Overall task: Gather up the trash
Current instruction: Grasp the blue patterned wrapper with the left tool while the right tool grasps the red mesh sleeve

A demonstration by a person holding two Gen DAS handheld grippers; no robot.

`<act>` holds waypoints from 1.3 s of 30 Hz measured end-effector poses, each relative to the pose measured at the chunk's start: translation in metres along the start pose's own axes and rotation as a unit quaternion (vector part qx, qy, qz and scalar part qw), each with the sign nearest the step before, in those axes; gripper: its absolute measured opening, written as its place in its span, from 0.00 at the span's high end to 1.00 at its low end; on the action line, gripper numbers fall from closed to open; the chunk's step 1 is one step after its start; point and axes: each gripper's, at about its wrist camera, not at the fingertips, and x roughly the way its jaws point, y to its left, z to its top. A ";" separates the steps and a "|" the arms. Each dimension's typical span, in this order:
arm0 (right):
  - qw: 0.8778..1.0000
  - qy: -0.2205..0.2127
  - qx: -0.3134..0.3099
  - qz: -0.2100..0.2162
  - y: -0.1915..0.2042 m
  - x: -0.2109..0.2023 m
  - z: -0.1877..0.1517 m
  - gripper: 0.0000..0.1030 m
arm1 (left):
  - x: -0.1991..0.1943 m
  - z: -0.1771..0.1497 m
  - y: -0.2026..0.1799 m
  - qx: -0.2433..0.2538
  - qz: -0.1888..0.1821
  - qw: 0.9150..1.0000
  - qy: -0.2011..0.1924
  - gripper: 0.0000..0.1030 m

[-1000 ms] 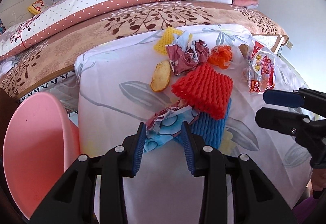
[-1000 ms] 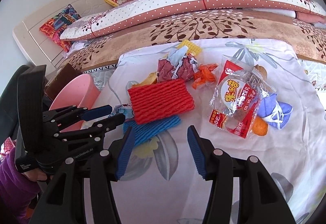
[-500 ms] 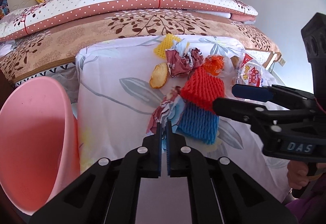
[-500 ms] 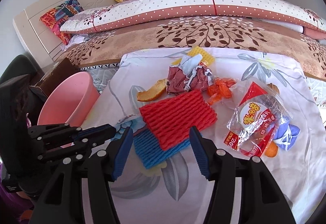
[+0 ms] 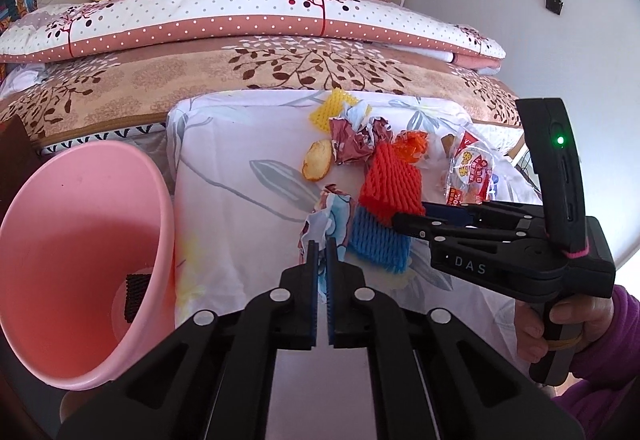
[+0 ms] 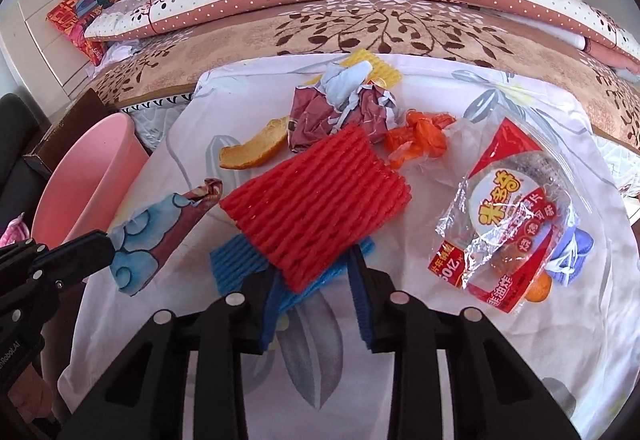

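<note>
My left gripper [image 5: 320, 250] is shut on a crumpled blue and maroon paper wrapper [image 5: 326, 213], held up off the flowered sheet; the right wrist view shows the same left gripper [image 6: 94, 250] holding that wrapper [image 6: 154, 236]. A red foam net [image 6: 316, 199] lies over a blue foam net [image 6: 234, 264]. My right gripper [image 6: 314, 266] is tilted down on their near edge, jaws closing, pads against the foam with the red corner between them. In the left wrist view the right gripper [image 5: 412, 213] reaches over both nets. A pink bin [image 5: 60, 260] stands left of the sheet.
More trash lies further back on the sheet [image 6: 400, 380]: an orange peel [image 6: 256, 151], crumpled maroon paper [image 6: 336, 115], a yellow foam net [image 6: 376, 67], orange plastic [image 6: 420, 137] and a snack bag [image 6: 516, 224]. Folded quilts on a bed [image 5: 240, 71] rise behind. A purple-sleeved hand [image 5: 560, 320] holds the right gripper.
My left gripper closed on the paper wrapper and drew it up and back. The right gripper came forward and down onto the foam nets, and its jaws narrowed.
</note>
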 end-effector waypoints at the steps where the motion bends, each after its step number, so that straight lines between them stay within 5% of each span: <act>1: 1.000 -0.001 -0.001 -0.001 0.000 -0.002 0.000 0.88 | -0.002 0.000 0.000 -0.001 0.001 1.000 -0.003 0.97; 15: 0.996 -0.071 -0.026 0.046 0.033 -0.056 0.019 0.95 | -0.053 0.013 0.027 -0.049 0.037 0.995 -0.081 0.98; 29: 0.983 -0.049 -0.098 0.147 0.143 -0.045 0.046 0.95 | -0.099 -0.005 0.098 -0.123 0.125 0.978 -0.113 0.98; 39: 0.976 -0.029 -0.153 0.153 0.205 -0.020 0.046 0.95 | -0.101 -0.026 0.139 -0.171 0.151 0.968 -0.102 0.98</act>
